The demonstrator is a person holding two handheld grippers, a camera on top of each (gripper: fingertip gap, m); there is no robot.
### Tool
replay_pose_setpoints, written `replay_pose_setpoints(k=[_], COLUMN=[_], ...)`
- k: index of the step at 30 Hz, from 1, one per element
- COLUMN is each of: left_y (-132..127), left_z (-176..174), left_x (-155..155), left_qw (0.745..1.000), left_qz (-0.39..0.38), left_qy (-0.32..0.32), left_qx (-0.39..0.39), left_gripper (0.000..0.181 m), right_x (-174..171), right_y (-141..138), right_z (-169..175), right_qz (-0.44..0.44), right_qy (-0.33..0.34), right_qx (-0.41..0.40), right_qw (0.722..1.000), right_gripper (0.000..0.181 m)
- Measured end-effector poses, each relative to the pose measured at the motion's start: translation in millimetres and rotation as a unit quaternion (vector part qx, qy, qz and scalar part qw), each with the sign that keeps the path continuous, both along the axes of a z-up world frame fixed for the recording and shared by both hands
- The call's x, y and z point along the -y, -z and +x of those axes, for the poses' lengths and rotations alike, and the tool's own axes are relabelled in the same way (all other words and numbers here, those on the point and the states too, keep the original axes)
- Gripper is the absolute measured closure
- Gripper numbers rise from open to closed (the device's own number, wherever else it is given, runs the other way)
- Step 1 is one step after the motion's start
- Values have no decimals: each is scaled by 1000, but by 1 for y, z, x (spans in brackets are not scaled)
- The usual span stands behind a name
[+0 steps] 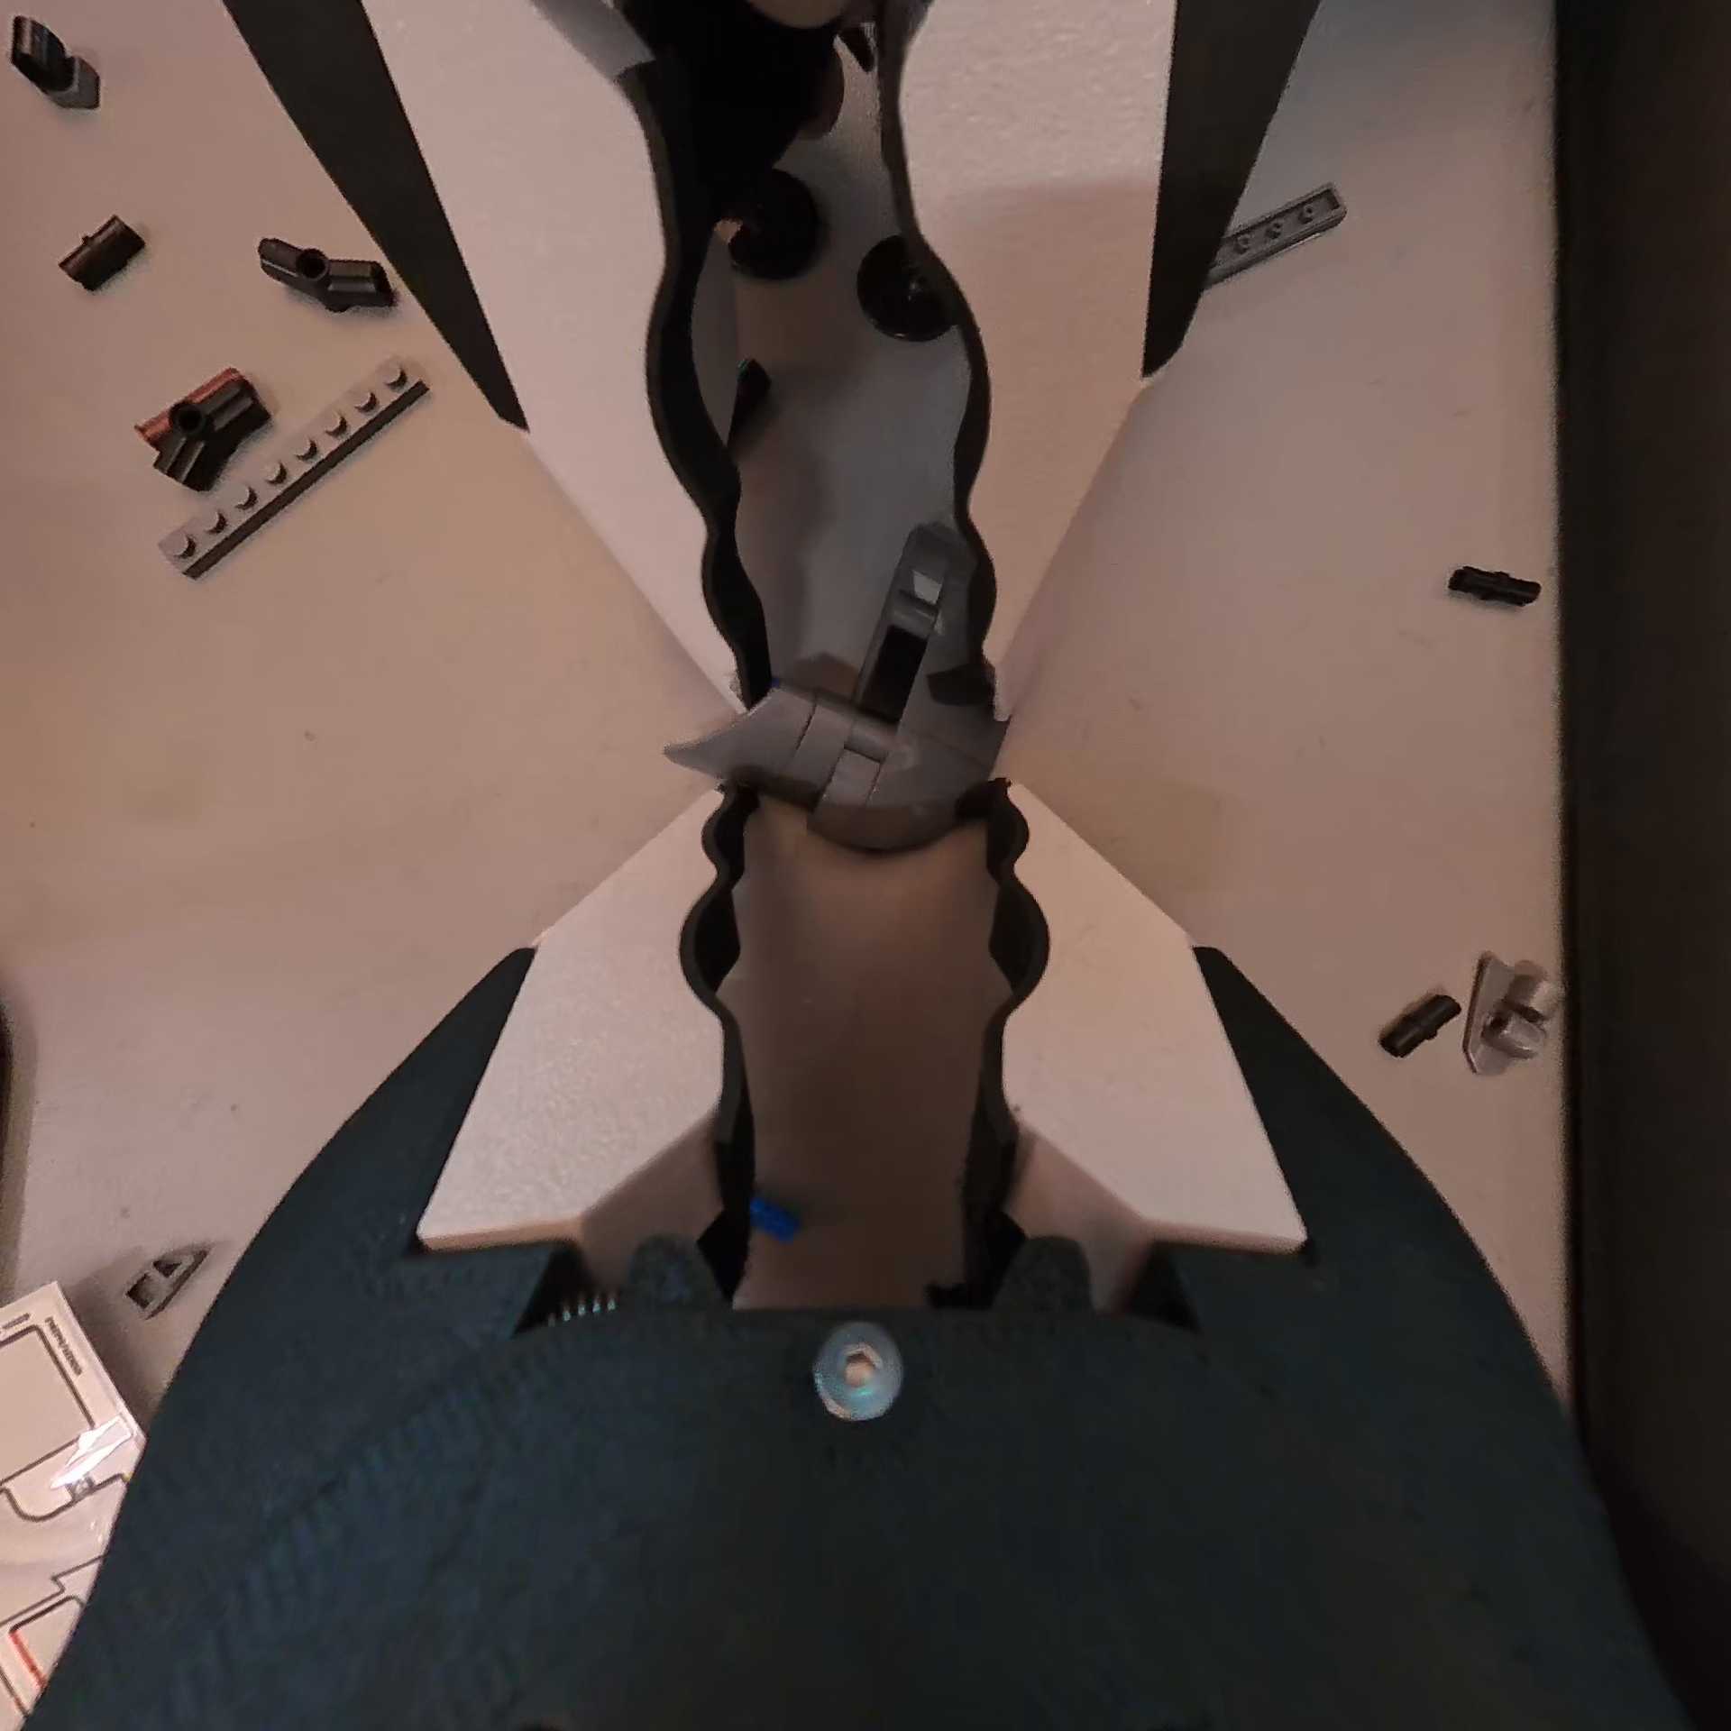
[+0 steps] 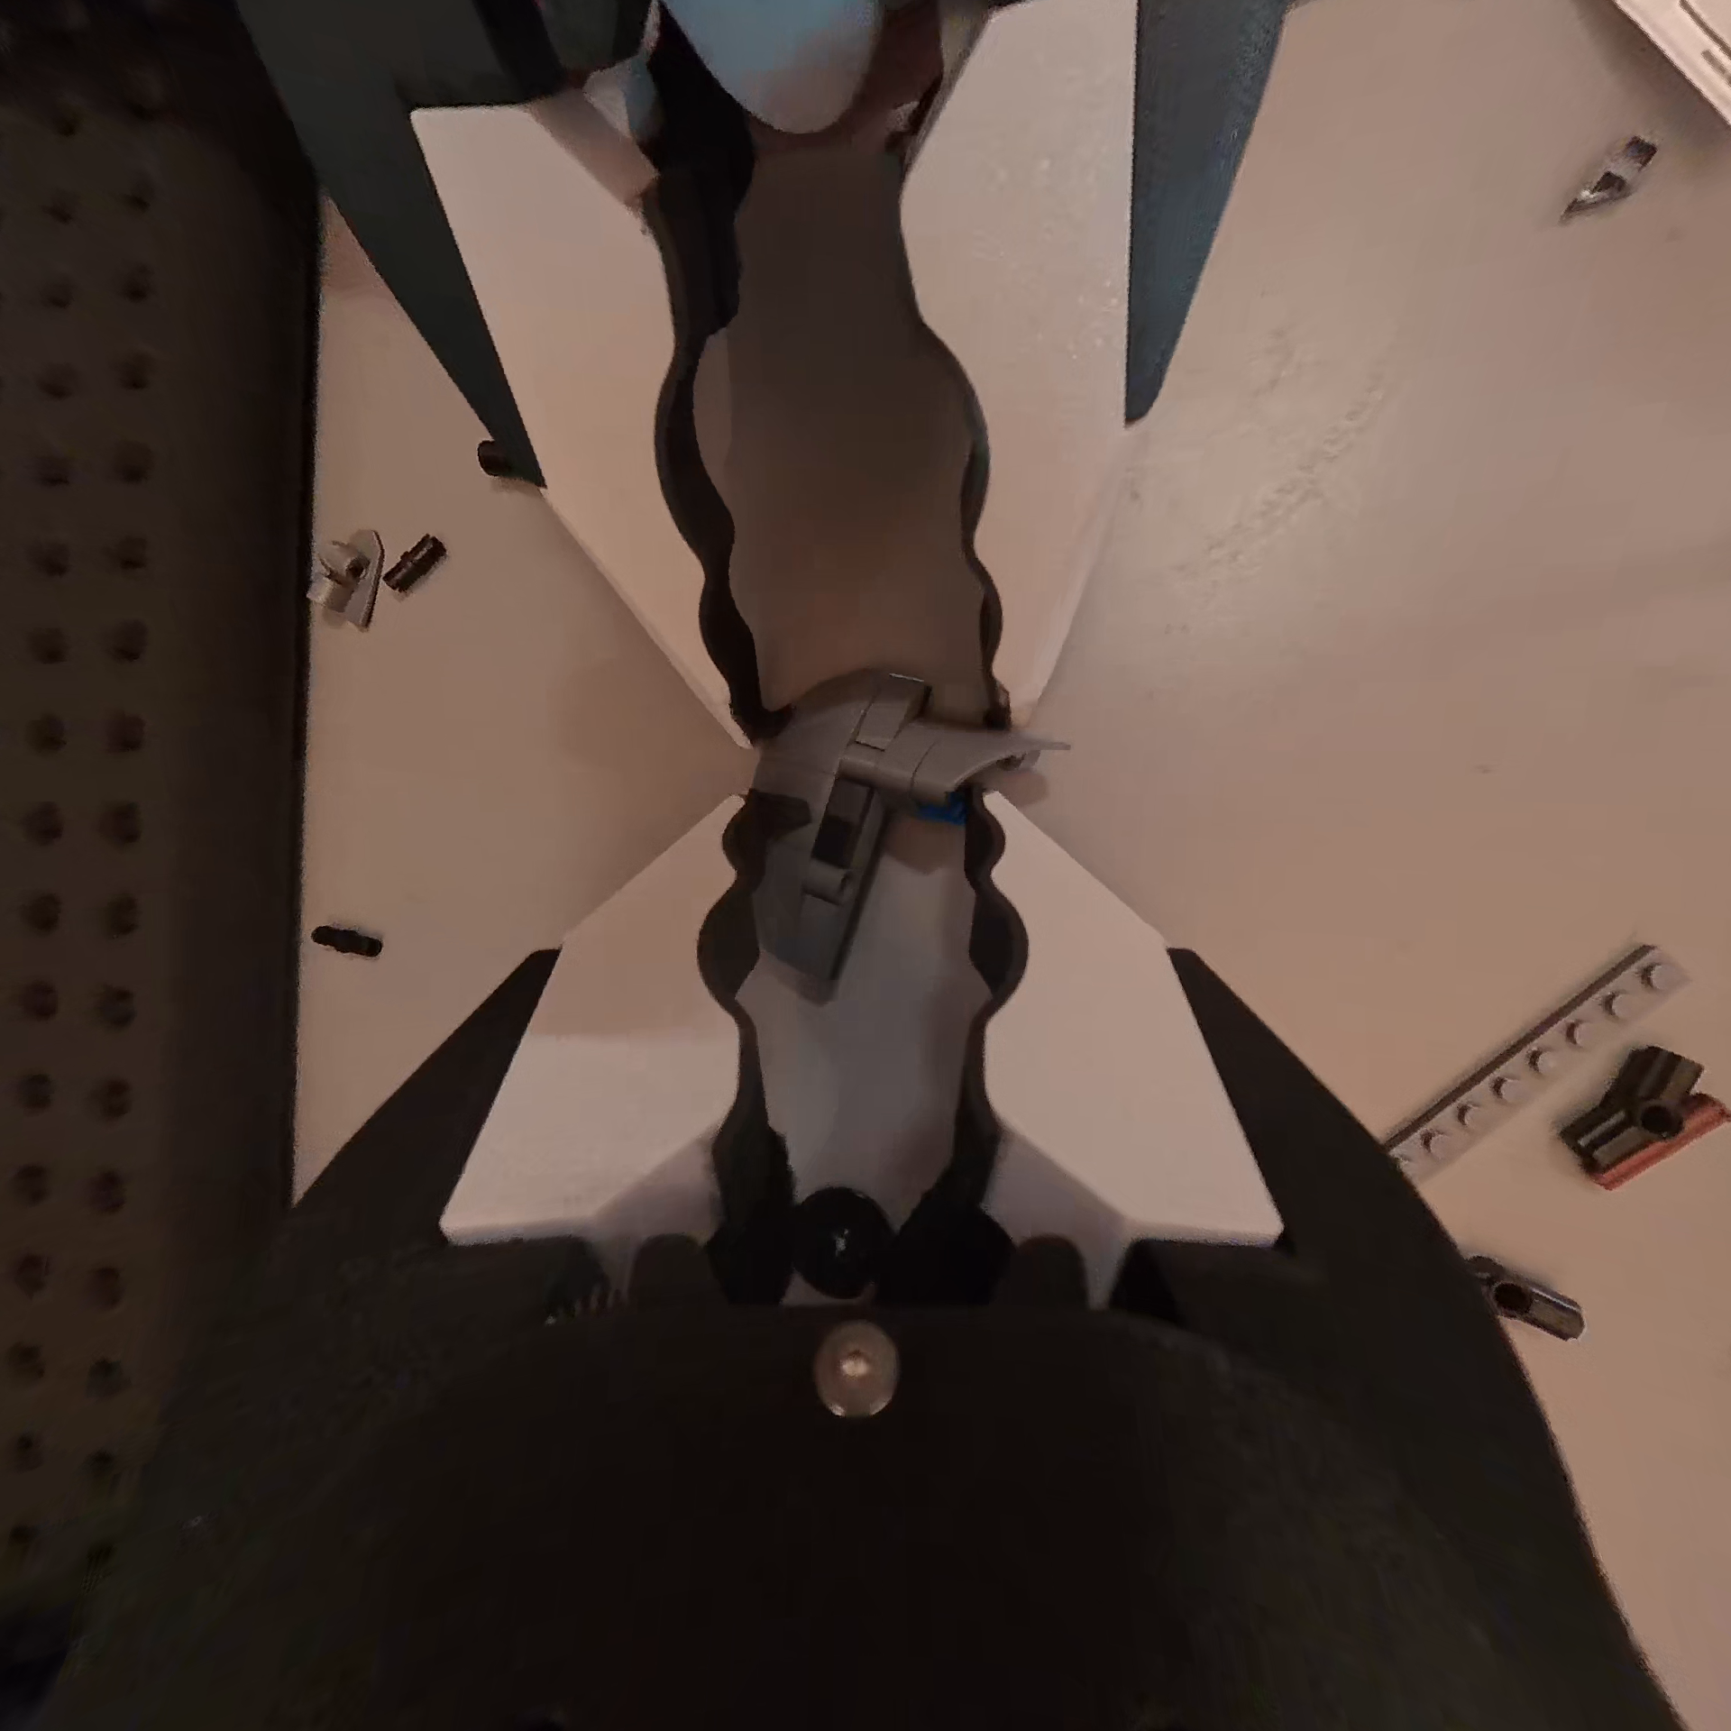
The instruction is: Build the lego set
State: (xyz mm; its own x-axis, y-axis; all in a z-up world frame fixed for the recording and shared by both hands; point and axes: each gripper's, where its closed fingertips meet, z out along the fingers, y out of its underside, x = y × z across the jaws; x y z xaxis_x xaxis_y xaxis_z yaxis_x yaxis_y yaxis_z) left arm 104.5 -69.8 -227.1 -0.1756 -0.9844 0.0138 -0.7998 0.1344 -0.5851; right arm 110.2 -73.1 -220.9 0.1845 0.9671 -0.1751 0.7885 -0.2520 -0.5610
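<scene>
Both grippers meet tip to tip over the white table [image 1: 375,749], and each pinches the same small grey lego build [image 1: 843,749] from opposite ends. Left gripper [image 1: 857,806] has its jaws pressed on the near side of the build; right gripper [image 2: 871,796] grips the far side, with a grey hinged arm of the build [image 2: 829,880] lying between its fingers. A blue piece [image 2: 941,810] shows at the build's edge in the right wrist view.

Loose parts lie around. To the left in the left wrist view: one long grey studded plate [image 1: 295,468], one black-and-red connector [image 1: 201,426] touching it, one angled black connector [image 1: 328,279], and two small black pieces [image 1: 103,253] [image 1: 56,70]. To the right: two black pins [image 1: 1494,585] [image 1: 1419,1023], one light grey bracket [image 1: 1508,1021], and one grey strip [image 1: 1279,239]. Two black wheels [image 1: 773,229] [image 1: 904,286] sit between the right gripper's fingers. One small grey wedge [image 1: 164,1274] lies beside the instruction sheet [image 1: 56,1461].
</scene>
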Motion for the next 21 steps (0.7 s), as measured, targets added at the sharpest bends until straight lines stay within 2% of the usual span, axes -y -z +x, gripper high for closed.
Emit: replay_pose_setpoints(k=[21], left_y=[1], left_z=[3], left_x=[-4], left_qw=[1000], left_qz=[-2], left_qy=[-10], left_qx=[5], left_gripper=[114], right_x=[3], right_y=[-6], right_z=[-4], right_qz=[54], right_qy=[-36], right_qx=[1], right_qw=[998], right_gripper=[141])
